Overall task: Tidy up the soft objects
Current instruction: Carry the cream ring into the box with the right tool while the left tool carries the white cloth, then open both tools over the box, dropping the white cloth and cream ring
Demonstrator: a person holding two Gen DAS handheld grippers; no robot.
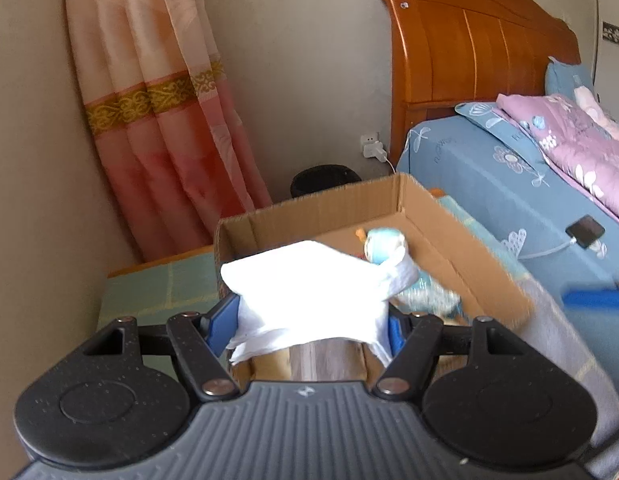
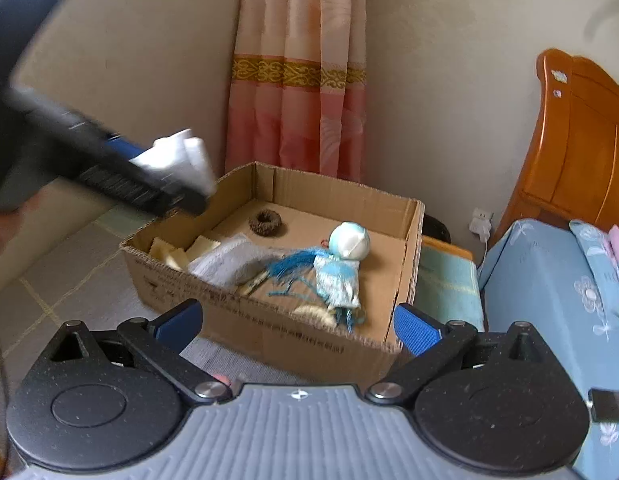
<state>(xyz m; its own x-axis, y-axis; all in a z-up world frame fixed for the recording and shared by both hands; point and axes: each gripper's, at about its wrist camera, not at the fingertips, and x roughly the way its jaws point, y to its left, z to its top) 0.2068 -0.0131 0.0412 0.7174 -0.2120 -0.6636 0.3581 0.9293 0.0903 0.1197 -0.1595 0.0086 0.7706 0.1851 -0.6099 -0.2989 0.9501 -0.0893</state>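
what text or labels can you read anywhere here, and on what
None can be read.
Cardboard box: dark print along its front wall, too blurred to read.
Blue bedsheet: faint script among the flowers, too small to read.
Headboard: two small stickers, no legible words.
Grippers' grey bodies: a small emblem only, no words.

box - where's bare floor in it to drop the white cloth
Bare cardboard lies along the back wall of the box, between the brown ring and the doll. The front left is crowded with the grey cloth and yellow pieces.
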